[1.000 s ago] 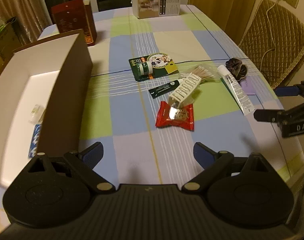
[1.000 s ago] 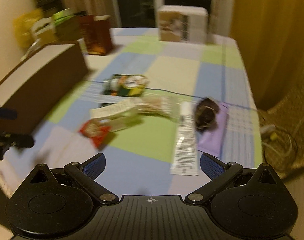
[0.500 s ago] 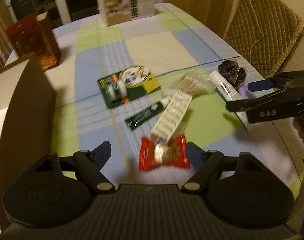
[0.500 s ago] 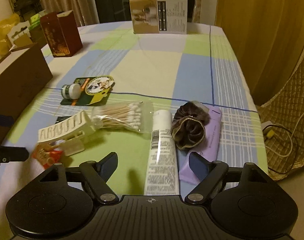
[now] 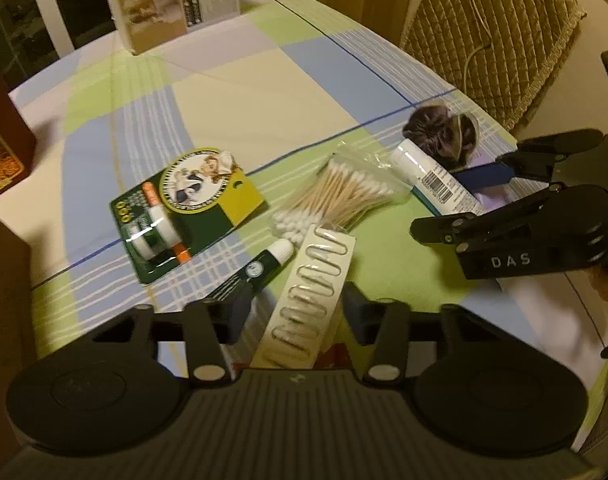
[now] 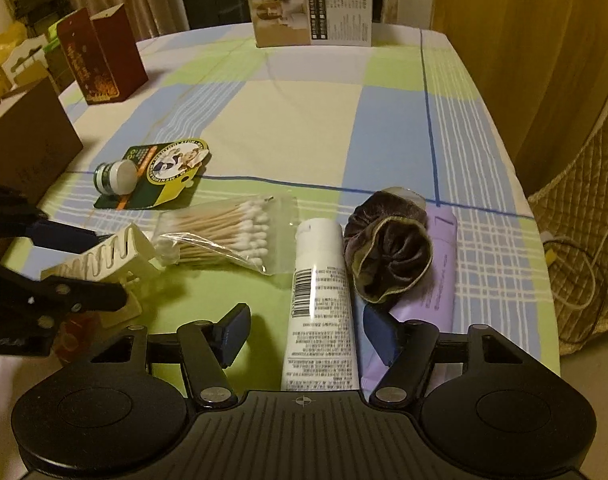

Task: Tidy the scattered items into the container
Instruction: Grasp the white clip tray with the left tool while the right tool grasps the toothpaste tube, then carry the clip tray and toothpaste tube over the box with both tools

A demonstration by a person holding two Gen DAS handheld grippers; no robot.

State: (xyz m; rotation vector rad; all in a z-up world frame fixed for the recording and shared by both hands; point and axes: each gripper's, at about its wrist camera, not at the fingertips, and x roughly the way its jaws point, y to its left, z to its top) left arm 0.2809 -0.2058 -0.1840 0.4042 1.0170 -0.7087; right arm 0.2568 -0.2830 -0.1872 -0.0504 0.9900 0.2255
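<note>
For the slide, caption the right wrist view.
Open right gripper straddles a white tube beside a scrunchie.

checked pastel tablecloth [image 6: 312,120], white tube [image 6: 322,300], purple packet [image 6: 440,276]

tube [image 6: 322,304] between right gripper [image 6: 306,334] fingers | scrunchie [image 6: 388,256] just right of tube, on pouch [image 6: 440,272] | swab bag [image 6: 219,236] ahead-left | clip [image 5: 312,300] between left gripper [image 5: 293,316] fingers | carded jar [image 5: 183,208] ahead-left

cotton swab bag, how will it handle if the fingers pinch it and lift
The bag is thin clear plastic, so it will likely sag and crinkle. The loose swabs may shift toward the low end. It looks light, and the glossy film could slip from a shallow pinch.
</note>
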